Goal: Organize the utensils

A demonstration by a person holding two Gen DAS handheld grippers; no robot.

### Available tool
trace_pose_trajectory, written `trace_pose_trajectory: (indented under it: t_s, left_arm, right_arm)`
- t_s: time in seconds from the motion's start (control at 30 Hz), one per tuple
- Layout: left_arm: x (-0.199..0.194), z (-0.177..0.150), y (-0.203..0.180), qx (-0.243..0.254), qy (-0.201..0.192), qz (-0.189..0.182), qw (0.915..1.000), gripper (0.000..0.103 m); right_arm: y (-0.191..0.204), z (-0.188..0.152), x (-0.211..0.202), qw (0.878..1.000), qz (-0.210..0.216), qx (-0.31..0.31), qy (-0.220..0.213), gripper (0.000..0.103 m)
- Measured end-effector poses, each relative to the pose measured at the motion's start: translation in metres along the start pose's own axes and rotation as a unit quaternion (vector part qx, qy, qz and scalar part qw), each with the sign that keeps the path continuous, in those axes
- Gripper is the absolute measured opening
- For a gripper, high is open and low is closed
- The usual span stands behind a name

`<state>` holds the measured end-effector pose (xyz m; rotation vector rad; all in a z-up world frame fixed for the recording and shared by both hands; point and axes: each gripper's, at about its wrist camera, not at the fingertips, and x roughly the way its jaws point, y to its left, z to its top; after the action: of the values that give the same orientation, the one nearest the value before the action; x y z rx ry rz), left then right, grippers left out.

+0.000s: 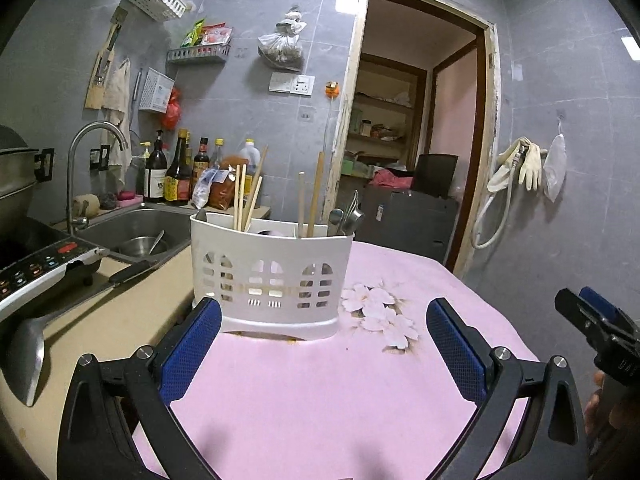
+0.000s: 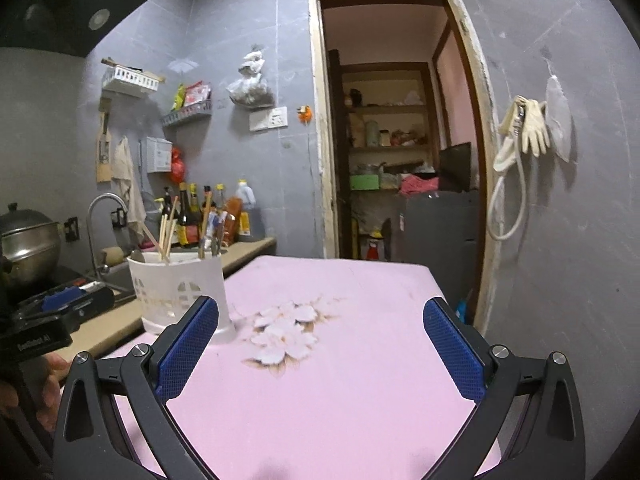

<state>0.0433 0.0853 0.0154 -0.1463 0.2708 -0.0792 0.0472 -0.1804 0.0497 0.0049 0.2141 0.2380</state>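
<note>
A white perforated utensil holder (image 1: 272, 276) (image 2: 182, 294) stands upright on the pink tablecloth (image 1: 320, 392) near its left edge. Wooden chopsticks (image 1: 245, 200) (image 2: 166, 236) lean in its left compartment, two wooden handles (image 1: 314, 196) rise in the middle, and metal spoons (image 1: 347, 216) sit at its right end. My left gripper (image 1: 324, 328) is open just in front of the holder, nothing between its blue pads. My right gripper (image 2: 320, 328) is open over the cloth's flower print (image 2: 286, 332), the holder off to its left. Each gripper shows at the other view's edge.
A beige counter (image 1: 116, 320) lies left of the table with a steel ladle (image 1: 28, 356), an induction cooker (image 1: 40, 264), a sink (image 1: 136, 232) with a bowl, and sauce bottles (image 1: 176, 176). A steel pot (image 2: 28, 240) sits on the cooker. An open doorway (image 2: 396, 140) lies behind.
</note>
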Motion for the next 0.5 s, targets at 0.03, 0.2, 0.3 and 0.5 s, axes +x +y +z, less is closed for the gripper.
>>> trace_pose_trajectory:
  t_s: [0.03,0.2,0.3,0.5]
  left_arm:
    - [-0.002,-0.001,-0.001,0.003,-0.001,0.001,1.0,0.101]
    - [-0.008,-0.008,-0.006,0.019,-0.013,0.003,0.9997,0.101]
    - [-0.01,-0.014,-0.008,0.02,-0.012,-0.002,0.9997,0.101]
    - [-0.006,-0.02,-0.009,0.018,-0.002,-0.002,0.9998,0.101]
  right_arm:
    - [0.0,-0.003,-0.002,1.0,-0.004,-0.001,0.0,0.103]
    - [-0.002,-0.013,-0.008,0.999,-0.035,-0.017,-0.017,0.103]
    - [-0.004,-0.016,-0.01,0.999,-0.041,-0.016,-0.017,0.103]
    - [-0.007,-0.019,-0.009,0.999,-0.04,-0.011,-0.008,0.103]
